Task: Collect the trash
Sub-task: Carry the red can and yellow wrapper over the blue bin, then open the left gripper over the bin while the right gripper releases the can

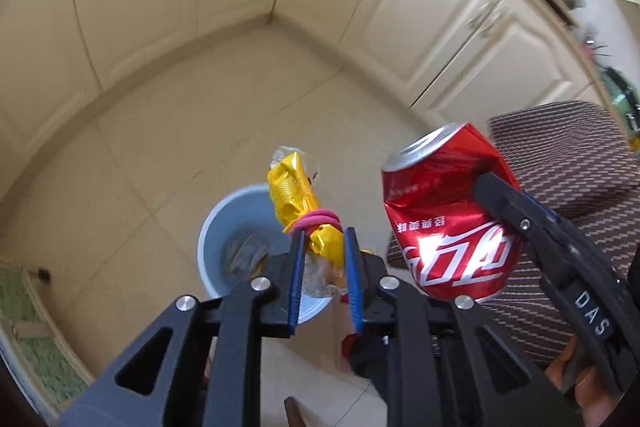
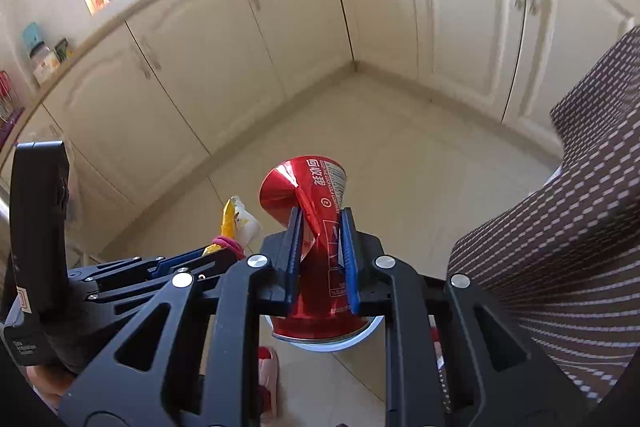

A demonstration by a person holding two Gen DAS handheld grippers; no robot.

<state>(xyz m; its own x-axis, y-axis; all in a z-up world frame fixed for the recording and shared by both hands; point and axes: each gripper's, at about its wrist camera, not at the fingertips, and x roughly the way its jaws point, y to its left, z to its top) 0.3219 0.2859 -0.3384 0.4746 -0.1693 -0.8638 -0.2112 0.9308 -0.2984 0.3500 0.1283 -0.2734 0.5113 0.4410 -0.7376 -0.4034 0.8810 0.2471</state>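
Note:
My left gripper (image 1: 324, 233) is shut on a crumpled gold foil wrapper (image 1: 292, 187) bound with a pink rubber band. It hangs directly over a pale blue bin (image 1: 208, 223) standing on the tiled floor, with some scraps inside. To its right, a crushed red cola can (image 1: 440, 227) is pinched by the right gripper's fingers (image 1: 504, 199). In the right wrist view my right gripper (image 2: 321, 213) is shut on that can (image 2: 312, 183). The bin's rim (image 2: 360, 337) peeks out below the can. The wrapper (image 2: 230, 223) shows at the left, next to the can.
Cream cabinet doors (image 1: 440, 7) meet in a corner behind the bin. A brown patterned cloth (image 1: 568, 187) hangs close on the right, seen also as the cloth (image 2: 560, 227) in the right wrist view. A pink slipper (image 2: 268, 367) lies by the bin. A green mat (image 1: 24, 307) sits far left.

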